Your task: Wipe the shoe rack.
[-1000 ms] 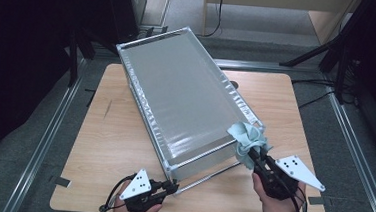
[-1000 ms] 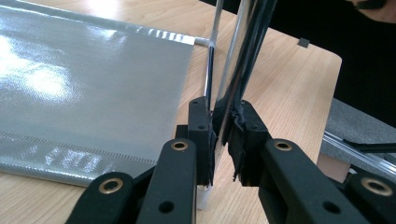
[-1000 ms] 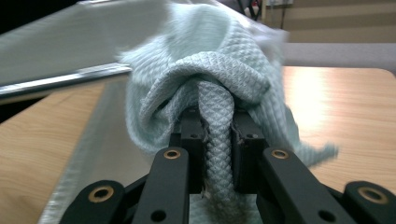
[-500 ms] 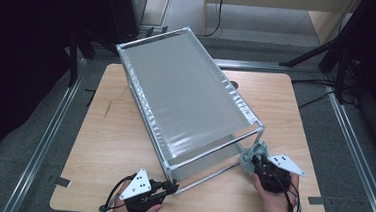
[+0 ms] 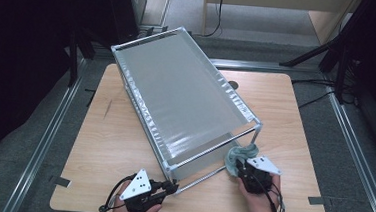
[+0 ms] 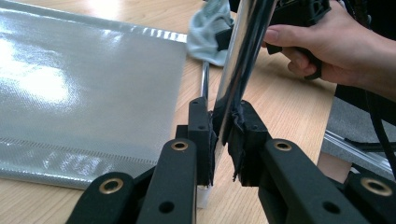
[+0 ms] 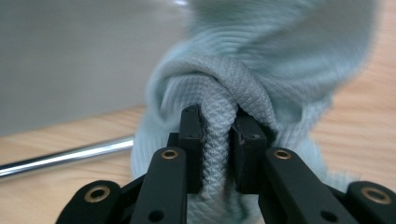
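A chrome-framed rack (image 5: 255, 121) with grey fabric (image 5: 186, 101) stretched across it stands slantwise on the wooden table (image 5: 296, 108). My left gripper (image 5: 173, 187) (image 6: 223, 126) is shut on the rack's near-left chrome post (image 6: 243, 51), close to its foot. My right gripper (image 5: 240, 168) (image 7: 218, 126) is shut on a bunched pale blue-green cloth (image 5: 237, 155) (image 7: 280, 56). The cloth rests low by the foot of the near-right post, at table level. In the left gripper view the cloth (image 6: 205, 32) sits behind the post, with the person's other hand (image 6: 327, 46) beside it.
A low chrome bar (image 7: 65, 156) of the rack runs along the table in front of the grey fabric (image 7: 70, 56). Metal rails (image 5: 43, 141) flank the table on both sides. Dark stands and cables (image 5: 329, 61) lie on the floor beyond the far right.
My right gripper has come down with the cloth from the top of the near-right post to its foot. The left gripper has stayed clamped on its post.
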Demonstrator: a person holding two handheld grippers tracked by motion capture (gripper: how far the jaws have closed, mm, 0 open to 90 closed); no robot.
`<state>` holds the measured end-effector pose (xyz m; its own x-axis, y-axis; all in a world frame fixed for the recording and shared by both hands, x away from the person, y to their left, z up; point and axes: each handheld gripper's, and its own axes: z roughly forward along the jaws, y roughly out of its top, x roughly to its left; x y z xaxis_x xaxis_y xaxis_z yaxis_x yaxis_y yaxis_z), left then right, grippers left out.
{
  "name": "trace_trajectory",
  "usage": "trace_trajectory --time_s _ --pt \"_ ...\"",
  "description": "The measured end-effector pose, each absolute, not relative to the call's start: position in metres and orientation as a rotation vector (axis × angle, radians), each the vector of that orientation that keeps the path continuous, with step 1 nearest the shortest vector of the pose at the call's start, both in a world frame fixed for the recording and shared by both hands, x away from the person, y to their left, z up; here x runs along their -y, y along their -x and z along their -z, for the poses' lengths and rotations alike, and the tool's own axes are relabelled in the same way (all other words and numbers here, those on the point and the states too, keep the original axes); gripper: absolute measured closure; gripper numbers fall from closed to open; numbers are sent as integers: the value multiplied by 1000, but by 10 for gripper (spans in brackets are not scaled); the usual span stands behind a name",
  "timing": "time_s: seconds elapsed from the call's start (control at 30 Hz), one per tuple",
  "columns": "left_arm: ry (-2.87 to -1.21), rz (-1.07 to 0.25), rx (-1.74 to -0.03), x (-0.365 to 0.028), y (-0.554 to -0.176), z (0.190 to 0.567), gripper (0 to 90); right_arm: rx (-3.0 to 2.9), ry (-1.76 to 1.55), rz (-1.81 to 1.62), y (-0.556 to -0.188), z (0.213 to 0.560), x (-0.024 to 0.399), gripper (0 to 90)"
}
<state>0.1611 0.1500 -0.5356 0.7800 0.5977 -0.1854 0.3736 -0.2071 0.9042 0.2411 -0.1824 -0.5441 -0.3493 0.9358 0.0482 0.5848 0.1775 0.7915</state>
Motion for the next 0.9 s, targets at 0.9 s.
trace_trajectory --time_s 0.9 --pt "-1848 -351 -746 -151 -148 509 810 -2299 -1136 -1154 -219 556 91 760"
